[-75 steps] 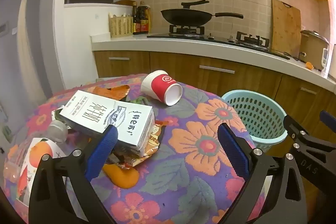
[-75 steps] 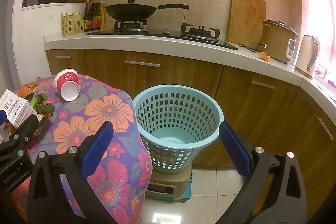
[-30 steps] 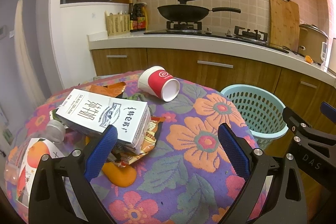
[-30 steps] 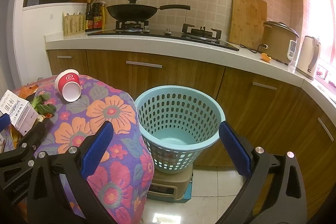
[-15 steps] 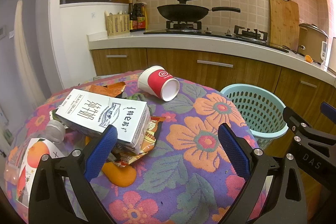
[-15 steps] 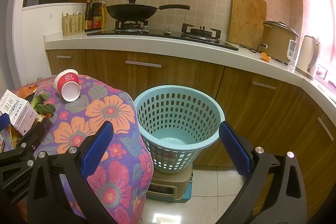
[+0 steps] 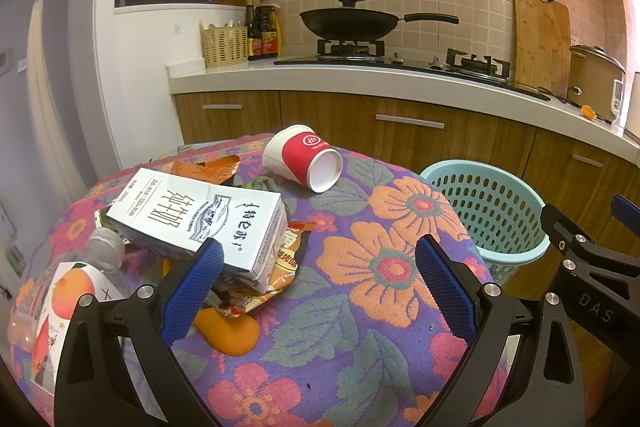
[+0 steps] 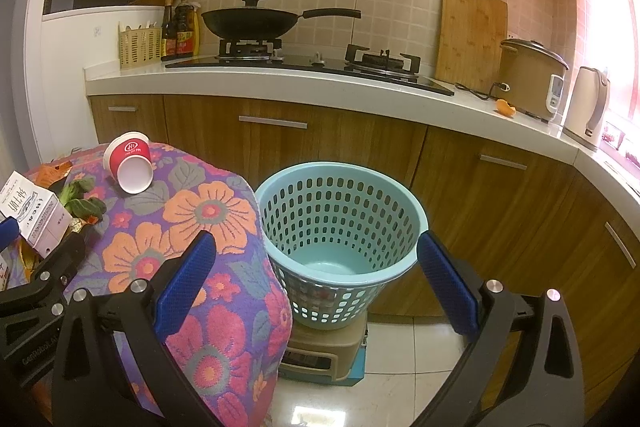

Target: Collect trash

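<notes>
L gripper (image 7: 316, 275) hovering over floral tablecloth (image 7: 360, 347), jaws wide, holding nothing. Milk carton (image 7: 200, 219) lying near-left on wrappers; red paper cup (image 7: 304, 157) tipped over, far side. R gripper (image 8: 316, 279) gaping wide, empty, facing blue basket (image 8: 340, 227) sitting right of table.

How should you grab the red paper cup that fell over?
Probably pinch the red paper cup across its round red middle, coming down from above. It lies on its side on the flowered tablecloth, open mouth toward the camera, so both curved sides are free for the open left gripper.
</notes>
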### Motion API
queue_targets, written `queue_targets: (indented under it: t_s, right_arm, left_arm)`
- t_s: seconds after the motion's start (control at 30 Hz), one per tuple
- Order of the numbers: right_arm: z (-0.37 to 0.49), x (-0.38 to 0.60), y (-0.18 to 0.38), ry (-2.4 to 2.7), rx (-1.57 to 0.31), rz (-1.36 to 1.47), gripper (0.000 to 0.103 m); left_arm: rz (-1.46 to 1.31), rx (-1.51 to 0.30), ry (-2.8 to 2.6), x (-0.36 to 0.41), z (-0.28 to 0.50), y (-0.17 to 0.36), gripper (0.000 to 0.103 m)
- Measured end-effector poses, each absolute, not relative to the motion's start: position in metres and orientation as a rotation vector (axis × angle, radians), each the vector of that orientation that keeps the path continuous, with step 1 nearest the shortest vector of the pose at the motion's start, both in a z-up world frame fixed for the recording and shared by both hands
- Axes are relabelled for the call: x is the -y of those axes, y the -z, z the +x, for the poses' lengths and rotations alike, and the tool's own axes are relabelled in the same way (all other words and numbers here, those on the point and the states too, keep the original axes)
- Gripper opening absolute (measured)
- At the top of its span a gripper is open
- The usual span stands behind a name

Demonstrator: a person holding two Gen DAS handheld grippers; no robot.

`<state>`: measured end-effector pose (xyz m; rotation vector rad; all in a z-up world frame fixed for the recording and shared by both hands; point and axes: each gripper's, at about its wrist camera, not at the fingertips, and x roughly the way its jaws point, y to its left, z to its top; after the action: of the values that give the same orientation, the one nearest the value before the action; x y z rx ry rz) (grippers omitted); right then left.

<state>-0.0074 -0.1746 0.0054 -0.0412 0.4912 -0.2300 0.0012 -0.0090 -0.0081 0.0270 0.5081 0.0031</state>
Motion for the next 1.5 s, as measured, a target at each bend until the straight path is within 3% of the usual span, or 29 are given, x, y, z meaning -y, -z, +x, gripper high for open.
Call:
queue_targets:
  t_s: [0.97, 1.5]
  right_arm:
    - [-0.009, 0.164, -0.009, 0.224, -0.461, -0.074, 0.095]
    - [-0.005, 0.128, -0.046, -0.012, -0.354, -0.059, 0.095]
  left_arm:
    - [0.023, -0.481, -0.026, 0.005, -0.008, 0.004, 0.094]
    - [-0.080, -0.415, -0.225, -0.077, -0.072, -0.044, 0.094]
